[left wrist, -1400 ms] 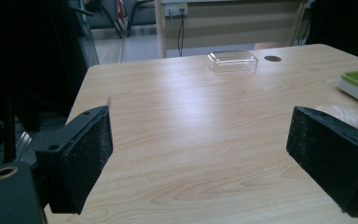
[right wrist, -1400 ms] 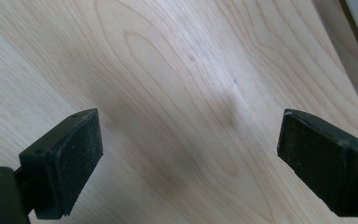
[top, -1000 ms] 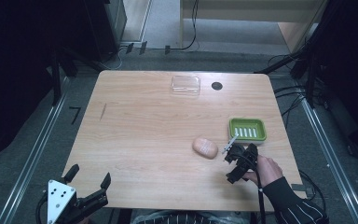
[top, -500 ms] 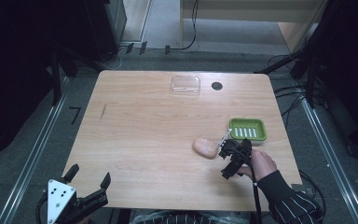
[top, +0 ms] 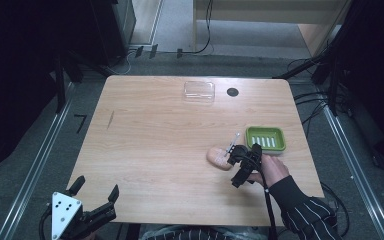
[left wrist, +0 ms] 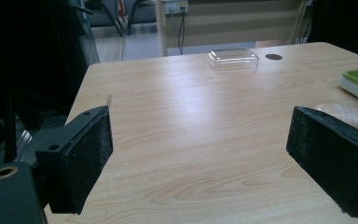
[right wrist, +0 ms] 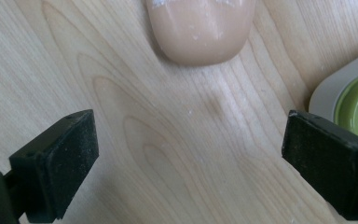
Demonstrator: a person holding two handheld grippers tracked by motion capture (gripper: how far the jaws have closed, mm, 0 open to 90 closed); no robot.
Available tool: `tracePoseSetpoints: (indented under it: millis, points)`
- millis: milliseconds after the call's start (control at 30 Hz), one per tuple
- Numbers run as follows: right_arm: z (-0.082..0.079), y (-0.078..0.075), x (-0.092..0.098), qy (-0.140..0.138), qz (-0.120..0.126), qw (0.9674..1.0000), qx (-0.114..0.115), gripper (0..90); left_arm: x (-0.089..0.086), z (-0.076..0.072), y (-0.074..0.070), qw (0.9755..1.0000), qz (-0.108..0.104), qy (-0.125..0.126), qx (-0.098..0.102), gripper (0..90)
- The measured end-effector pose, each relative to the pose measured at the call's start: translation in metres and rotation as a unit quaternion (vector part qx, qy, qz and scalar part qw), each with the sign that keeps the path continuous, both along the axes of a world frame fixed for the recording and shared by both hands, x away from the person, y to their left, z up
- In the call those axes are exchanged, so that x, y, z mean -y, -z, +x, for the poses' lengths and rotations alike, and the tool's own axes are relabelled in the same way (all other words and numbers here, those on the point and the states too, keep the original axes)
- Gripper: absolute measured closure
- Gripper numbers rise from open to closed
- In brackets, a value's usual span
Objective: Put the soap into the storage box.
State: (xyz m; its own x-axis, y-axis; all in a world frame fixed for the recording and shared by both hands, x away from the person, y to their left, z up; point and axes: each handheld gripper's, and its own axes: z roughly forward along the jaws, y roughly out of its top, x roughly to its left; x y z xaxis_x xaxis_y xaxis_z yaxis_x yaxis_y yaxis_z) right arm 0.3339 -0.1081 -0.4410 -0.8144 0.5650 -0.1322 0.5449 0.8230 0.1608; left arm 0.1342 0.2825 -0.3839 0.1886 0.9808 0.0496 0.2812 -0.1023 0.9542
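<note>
High view first: the right gripper (top: pixel 236 156) has slid leftward along the counter (top: pixel 155 130) over the past second, away from the front edge of the green soap dish (top: pixel 265 138) and up against the peach-coloured soap bar (top: pixel 218 157). A second ago it sat just below the dish, with the bar well clear to its left; now its tip lies over the bar's right end. The bar itself has not shifted: it lies flat on the wood, just left of the dish and not touching it.

From the right gripper view, the jaws have just been opening and now stand wide apart, with nothing between the pads but bare wood. The soap bar (right wrist: pixel 200 29) is straight ahead of them, and a corner of the dish (right wrist: pixel 345 93) shows off to one side. So the grip is lined up but not made; I would judge the next step is to push forward until the pads flank the bar, then close.

The left gripper (top: pixel 82 212) hangs at the near left corner of the counter, no different from a second ago, its jaws open and empty; the left gripper view looks between them across to the clear plastic lid (left wrist: pixel 232 58) at the far edge. That hand seems to be waiting its turn.
</note>
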Motion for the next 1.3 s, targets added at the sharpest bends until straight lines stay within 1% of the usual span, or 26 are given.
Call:
tracePoseSetpoints:
  millis: [33, 167, 333, 500, 600, 667, 767, 800, 867, 900, 967, 1033, 1100, 1133, 1167, 1300]
  points:
    - [0.002, 0.0, -0.001, -0.005, -0.002, 1.0, 0.001, 4.3, 0.0, 0.0, 0.0, 1.0, 0.0, 0.0, -0.001, 7.2]
    - [0.006, 0.001, -0.005, -0.004, -0.001, 1.0, -0.001, 4.1, 0.0, 0.0, 0.0, 1.0, 0.0, 0.0, 0.0, 7.2]
    - [0.014, 0.0, -0.011, -0.011, 0.005, 0.9999, 0.003, 3.9, -0.001, -0.001, 0.0, 1.0, -0.001, -0.002, -0.001, 7.2]
    - [0.022, 0.0, -0.018, -0.02, 0.005, 0.9998, -0.003, 3.3, 0.0, -0.001, 0.0, 1.0, 0.0, -0.003, 0.001, 7.2]
    - [0.026, -0.001, -0.022, -0.024, 0.011, 0.9996, -0.003, 3.3, 0.0, -0.001, 0.0, 1.0, 0.0, -0.002, 0.001, 7.2]
    - [0.028, -0.001, -0.024, -0.029, 0.011, 0.9995, -0.002, 3.1, -0.001, -0.001, 0.0, 1.0, 0.001, -0.002, 0.0, 7.2]
    - [0.03, 0.0, -0.027, -0.029, 0.01, 0.9995, -0.002, 3.0, -0.001, -0.001, 0.0, 1.0, 0.0, -0.002, 0.001, 7.2]
    - [0.033, 0.001, -0.029, -0.035, 0.007, 0.9993, -0.007, 2.6, -0.002, -0.001, 0.0, 1.0, 0.0, -0.002, 0.001, 7.2]
    - [0.035, 0.002, -0.033, -0.034, 0.006, 0.9993, -0.01, 2.0, -0.002, -0.001, 0.0, 1.0, 0.001, -0.004, -0.001, 7.2]
    - [0.036, 0.003, -0.034, -0.037, 0.006, 0.9992, -0.011, 1.9, -0.002, -0.001, 0.0, 1.0, -0.002, -0.004, 0.0, 7.2]
    - [0.04, 0.004, -0.037, -0.045, 0.006, 0.9989, -0.014, 1.8, -0.001, -0.001, 0.0, 1.0, 0.0, -0.002, 0.001, 7.2]
    - [0.04, 0.004, -0.039, -0.041, 0.007, 0.999, -0.017, 1.5, -0.001, -0.001, 0.0, 1.0, 0.001, -0.002, 0.001, 7.2]
    - [0.044, 0.006, -0.042, -0.046, 0.007, 0.9986, -0.024, 0.8, -0.001, -0.001, 0.0, 1.0, 0.0, -0.003, 0.001, 7.2]
    - [0.046, 0.007, -0.044, -0.042, 0.007, 0.9988, -0.024, 0.0, -0.001, -0.001, 0.0, 1.0, 0.0, -0.003, 0.001, 7.2]
    - [0.048, 0.007, -0.044, -0.047, 0.006, 0.9986, -0.026, 0.0, 0.0, -0.001, 0.0, 1.0, 0.001, -0.003, 0.0, 7.2]
    - [0.052, 0.01, -0.047, -0.048, 0.007, 0.9983, -0.032, 0.0, -0.001, -0.001, 0.0, 1.0, 0.001, -0.003, 0.001, 7.2]
